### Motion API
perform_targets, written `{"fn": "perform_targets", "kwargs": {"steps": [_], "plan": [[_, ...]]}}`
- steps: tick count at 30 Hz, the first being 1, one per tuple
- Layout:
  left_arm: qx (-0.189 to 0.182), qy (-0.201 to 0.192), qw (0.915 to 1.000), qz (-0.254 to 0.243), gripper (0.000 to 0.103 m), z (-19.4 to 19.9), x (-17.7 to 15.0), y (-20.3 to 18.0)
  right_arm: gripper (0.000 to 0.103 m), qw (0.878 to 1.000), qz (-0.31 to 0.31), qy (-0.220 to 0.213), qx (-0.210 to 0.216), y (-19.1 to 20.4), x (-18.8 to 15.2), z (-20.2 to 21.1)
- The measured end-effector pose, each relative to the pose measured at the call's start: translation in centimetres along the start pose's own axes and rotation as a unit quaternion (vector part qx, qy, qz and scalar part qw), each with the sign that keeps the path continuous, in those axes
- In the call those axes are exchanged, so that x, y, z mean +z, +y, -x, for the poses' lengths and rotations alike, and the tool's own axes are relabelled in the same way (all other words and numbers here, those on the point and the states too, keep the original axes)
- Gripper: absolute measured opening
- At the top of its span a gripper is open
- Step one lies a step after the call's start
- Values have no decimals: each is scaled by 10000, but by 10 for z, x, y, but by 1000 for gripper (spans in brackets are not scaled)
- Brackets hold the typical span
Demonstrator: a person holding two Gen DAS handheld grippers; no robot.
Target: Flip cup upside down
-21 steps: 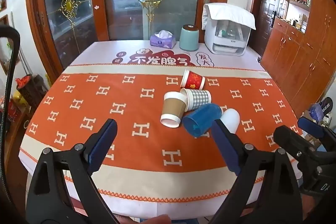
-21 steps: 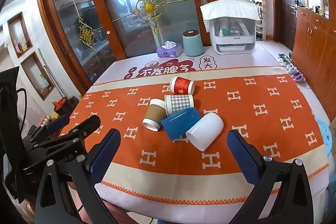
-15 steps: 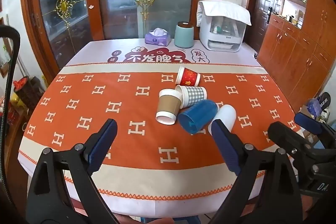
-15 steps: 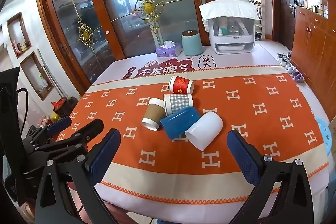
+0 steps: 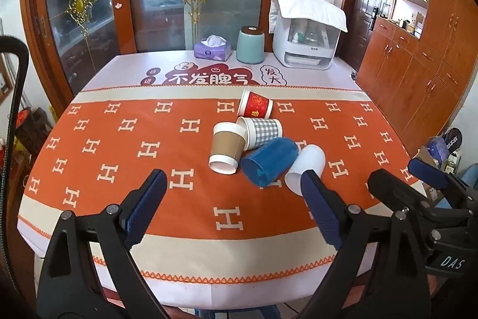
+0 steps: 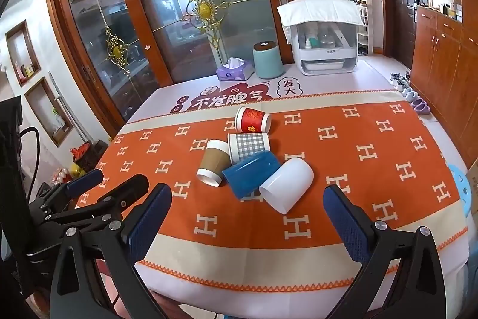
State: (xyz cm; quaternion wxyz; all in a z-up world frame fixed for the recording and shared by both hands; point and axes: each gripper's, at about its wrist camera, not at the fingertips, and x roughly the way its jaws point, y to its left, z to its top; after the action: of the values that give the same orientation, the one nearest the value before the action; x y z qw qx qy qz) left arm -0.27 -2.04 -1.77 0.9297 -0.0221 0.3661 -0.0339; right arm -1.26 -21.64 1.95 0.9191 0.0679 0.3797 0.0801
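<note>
Cups: five seen lying on their sides, clustered near middle of table (image 5: 89,217), on orange H-pattern cloth (image 5: 125,145).
Red cup (image 5: 255,107): farthest toward far edge, mouth turned left, apart from others by a small gap.
Checked cup (image 5: 263,132): just nearer than red one, touching brown cup and blue cup.
Brown cup (image 5: 226,150): at left of cluster, white rim pointed toward near edge.
Blue cup (image 5: 270,160): laid diagonally, open mouth facing near edge, wedged btw. brown cup and white cup.
White cup (image 6: 286,184): at right of cluster, nearest to near edge, pressed against blue cup; partly hidden by a finger in left wrist view.
Left gripper (image 5: 234,199): held over near edge, fingers spread wide apart, nothing btw. them, no cup touched.
Right gripper (image 6: 248,214): also over near edge, fingers wide apart, nothing gripped; cluster framed btw. its pads.
Far edge: tissue box (image 5: 212,50), teal canister (image 5: 250,45), white appliance (image 5: 306,35) w/ cloth draped on top, set in a row.
</note>
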Motion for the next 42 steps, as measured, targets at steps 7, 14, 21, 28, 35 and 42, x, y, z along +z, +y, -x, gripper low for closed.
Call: {"fn": "perform_targets", "kwargs": {"steps": [7,14,21,28,35,42], "plan": [[-21,51,10000,3,90,-3,4,3,103,9999,-96,86,-54,-8,-1,-12],[-30,134,9999,-10,90,-10,3,3,103,9997,-175,149,-83,-14,-3,-22],[-90,227,9997,3,90,-15,3,3,103,9996,-203,166,-93,-18,-5,-26],[-131,323,9994,1,90,-20,4,2,103,9996,-199,177,-102,-20,-6,-27],[-146,395,9991,11,90,-23,5,3,103,9996,-179,172,-112,-22,-7,-28],[-135,442,9989,73,90,-26,7,6,103,9997,-135,195,-97,-24,-8,-30]]}}
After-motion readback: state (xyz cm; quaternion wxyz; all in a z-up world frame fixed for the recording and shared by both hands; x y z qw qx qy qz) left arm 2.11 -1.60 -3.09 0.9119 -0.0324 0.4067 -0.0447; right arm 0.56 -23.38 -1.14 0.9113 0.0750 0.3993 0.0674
